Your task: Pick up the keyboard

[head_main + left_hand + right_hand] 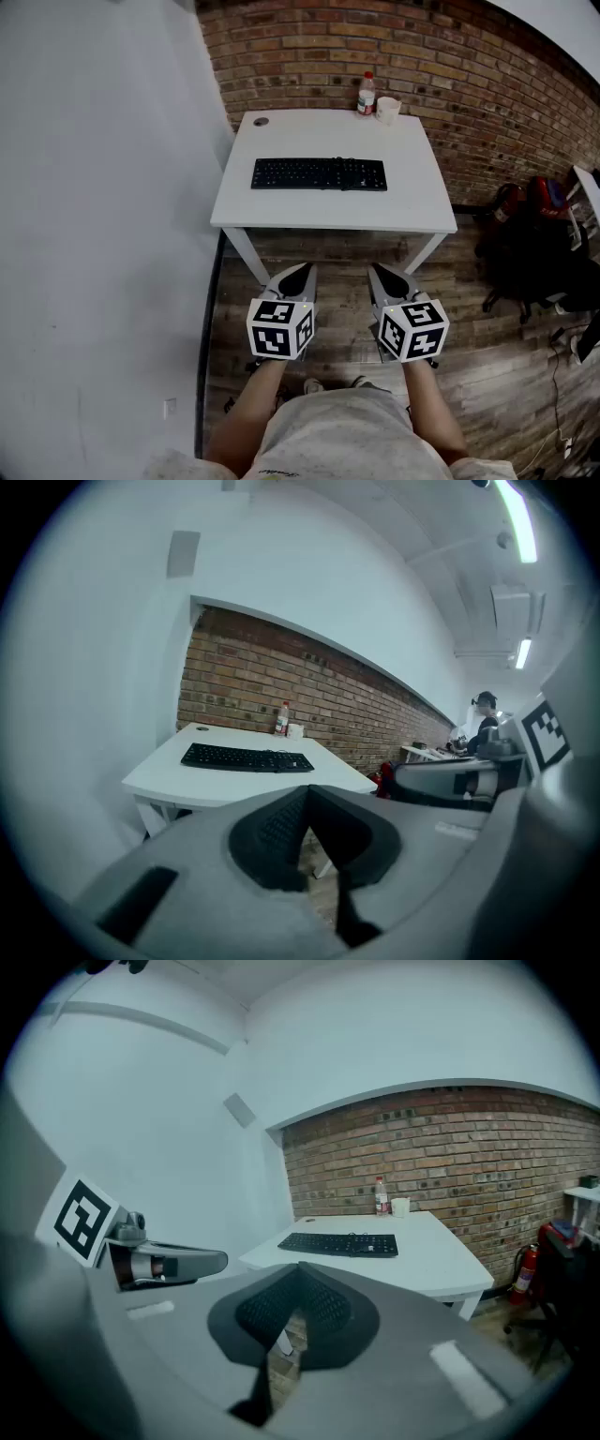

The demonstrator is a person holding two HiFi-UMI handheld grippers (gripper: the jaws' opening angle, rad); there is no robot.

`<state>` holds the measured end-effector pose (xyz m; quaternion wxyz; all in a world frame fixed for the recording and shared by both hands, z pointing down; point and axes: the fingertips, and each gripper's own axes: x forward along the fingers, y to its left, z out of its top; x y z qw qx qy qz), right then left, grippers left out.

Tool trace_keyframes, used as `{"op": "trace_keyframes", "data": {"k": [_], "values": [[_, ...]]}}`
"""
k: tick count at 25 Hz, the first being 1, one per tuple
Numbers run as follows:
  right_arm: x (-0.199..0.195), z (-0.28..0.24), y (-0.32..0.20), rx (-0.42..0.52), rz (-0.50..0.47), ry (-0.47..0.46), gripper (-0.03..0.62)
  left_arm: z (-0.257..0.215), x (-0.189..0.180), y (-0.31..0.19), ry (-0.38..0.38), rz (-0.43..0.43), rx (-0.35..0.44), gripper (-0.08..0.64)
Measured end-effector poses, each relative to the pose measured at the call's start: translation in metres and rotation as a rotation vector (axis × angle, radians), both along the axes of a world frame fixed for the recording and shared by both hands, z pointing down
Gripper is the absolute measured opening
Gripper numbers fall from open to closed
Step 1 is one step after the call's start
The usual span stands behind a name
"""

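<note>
A black keyboard [319, 174] lies flat in the middle of a white table [412, 211], its long side running left to right. It also shows ahead as the keyboard [246, 757] in the left gripper view and the keyboard [339, 1243] in the right gripper view. My left gripper [303, 272] and right gripper [375, 271] hang side by side in front of the table's near edge, over the wooden floor, well short of the keyboard. Both are shut with nothing between the jaws.
A plastic bottle [366, 95] with a red cap and a white cup [388, 110] stand at the table's far edge by the brick wall. A white wall runs along the left. A black office chair [525, 267] and red bags [525, 202] sit to the right.
</note>
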<state>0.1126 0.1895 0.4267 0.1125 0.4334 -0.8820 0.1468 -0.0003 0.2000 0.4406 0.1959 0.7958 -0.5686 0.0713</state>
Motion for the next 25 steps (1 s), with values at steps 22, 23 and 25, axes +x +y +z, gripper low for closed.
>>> {"op": "trace_keyframes", "data": {"k": [22,23,25], "values": [[-0.028,0.005,-0.019,0.019,0.012,-0.011,0.011,0.009,-0.026,-0.018,0.028,0.013,0.012,0.0],[-0.029,0.007,-0.023,0.018,0.011,-0.011,0.011,0.011,-0.027,-0.023,0.028,0.011,0.008,0.0],[-0.03,0.009,-0.035,0.019,0.009,-0.007,0.011,0.015,-0.03,-0.034,0.024,0.008,0.0,0.0]]}}
